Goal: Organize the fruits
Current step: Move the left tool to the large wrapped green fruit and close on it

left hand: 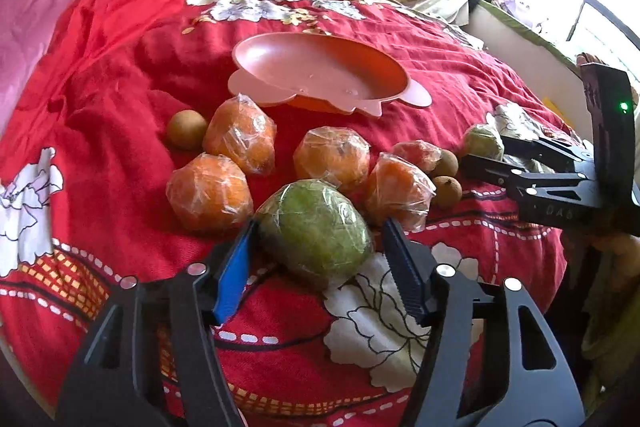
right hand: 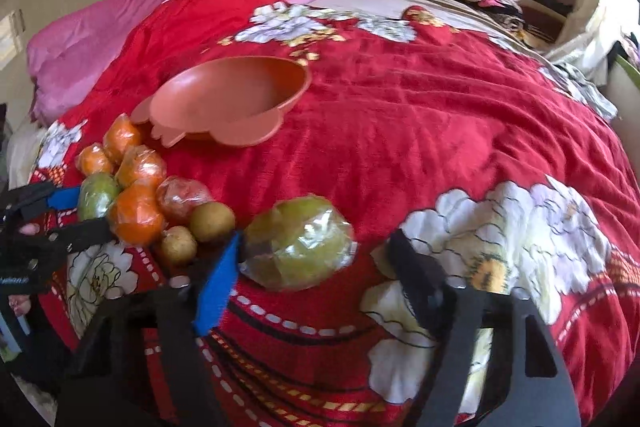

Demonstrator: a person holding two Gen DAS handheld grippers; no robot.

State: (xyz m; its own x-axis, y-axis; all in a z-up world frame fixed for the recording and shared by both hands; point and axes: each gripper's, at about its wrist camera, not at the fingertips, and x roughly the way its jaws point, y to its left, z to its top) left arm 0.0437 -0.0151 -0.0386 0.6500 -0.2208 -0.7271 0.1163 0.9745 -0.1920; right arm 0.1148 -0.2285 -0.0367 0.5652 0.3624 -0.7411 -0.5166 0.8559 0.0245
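Fruit sits on the red floral bedspread [right hand: 400,115] before the empty orange plastic bowl [left hand: 320,67]. Your left gripper [left hand: 320,247] and right gripper [right hand: 316,259] each straddle a green plastic-wrapped fruit [left hand: 316,227], jaws half open, not yet clamped. Close squarely, lift gently.

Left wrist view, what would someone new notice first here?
The red flowered blanket fills the view. A cluster of plastic-wrapped oranges lies on it just in front of an empty pink bowl. Nearest the camera, a wrapped green fruit sits between the fingers of the left tool, whose blue pad touches it on one side.
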